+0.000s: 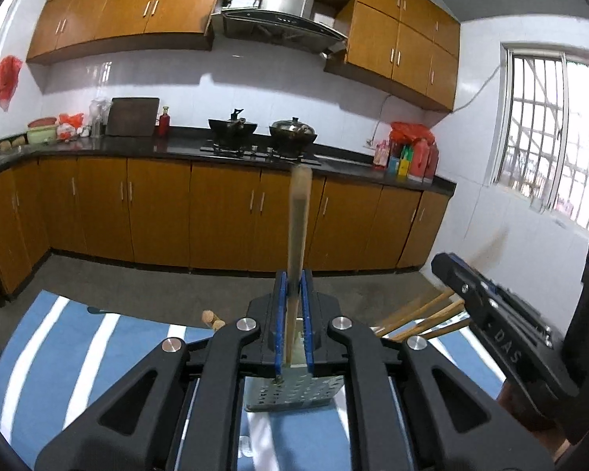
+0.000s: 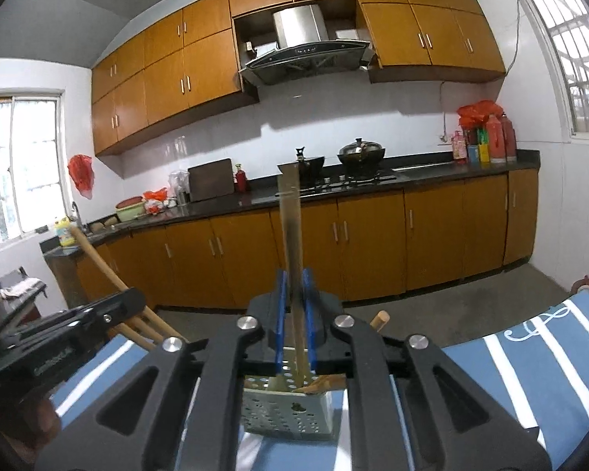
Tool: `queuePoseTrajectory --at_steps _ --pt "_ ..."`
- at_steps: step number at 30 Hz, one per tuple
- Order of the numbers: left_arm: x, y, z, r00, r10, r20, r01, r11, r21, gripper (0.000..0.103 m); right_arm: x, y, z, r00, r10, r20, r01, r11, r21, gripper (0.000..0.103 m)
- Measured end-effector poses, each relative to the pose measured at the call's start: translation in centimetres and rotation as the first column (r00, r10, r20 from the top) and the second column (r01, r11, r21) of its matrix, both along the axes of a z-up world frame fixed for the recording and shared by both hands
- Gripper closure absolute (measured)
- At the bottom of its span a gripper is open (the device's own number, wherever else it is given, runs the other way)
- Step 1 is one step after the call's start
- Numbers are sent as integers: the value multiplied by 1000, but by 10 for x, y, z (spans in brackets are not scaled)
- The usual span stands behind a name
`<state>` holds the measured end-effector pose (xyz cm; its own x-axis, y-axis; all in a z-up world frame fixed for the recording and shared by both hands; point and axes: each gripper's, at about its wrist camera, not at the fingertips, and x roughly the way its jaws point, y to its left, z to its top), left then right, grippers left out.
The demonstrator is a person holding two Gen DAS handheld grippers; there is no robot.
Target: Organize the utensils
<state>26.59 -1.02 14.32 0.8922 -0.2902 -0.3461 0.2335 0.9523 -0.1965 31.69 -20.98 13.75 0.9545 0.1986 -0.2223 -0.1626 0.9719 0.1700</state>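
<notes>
In the left wrist view my left gripper (image 1: 293, 274) stands over a perforated metal utensil holder (image 1: 290, 396). A blurred wooden chopstick (image 1: 297, 219) rises upright between its blue pads, which stand a sliver off it, and its lower end reaches down into the holder. My right gripper (image 2: 294, 274) shows the same picture over the holder (image 2: 286, 408): a pale chopstick (image 2: 290, 227) stands loose between barely parted pads. Each gripper also appears in the other's view, the right gripper (image 1: 449, 269) at the right edge and the left gripper (image 2: 110, 306) at the left edge.
The holder sits on a blue cloth with white stripes (image 1: 78, 345). Several long wooden sticks (image 1: 420, 316) lean beside it, seen also as wooden sticks (image 2: 145, 318). A round wooden peg (image 2: 379, 318) pokes up behind. Kitchen cabinets and a worktop with woks (image 1: 263, 131) lie across the floor.
</notes>
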Motion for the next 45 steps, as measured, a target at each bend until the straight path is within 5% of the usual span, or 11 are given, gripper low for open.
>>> queuePoseTrajectory --at_steps 2,16,27,37,45 --pt "-3 3 5 1000 16 14 -15 1000 -13 56 -5 -4 2 1000 4 5 -4 1000 14 85" --pt "-60 35 31 992 78 100 -76 997 -17 52 -79 -37 20 998 -26 56 22 996 84 58" --pt "-138 49 25 971 139 196 -158 984 81 2 -165 -30 12 995 -21 97 18 999 32 5" --pt "-182 50 -9 971 177 159 -197 972 126 2 -223 5 -23 997 -68 37 72 987 -147 4" --pt "-213 54 -45 967 230 110 -242 964 108 2 -263 13 -61 996 -87 14 88 980 -177 4"
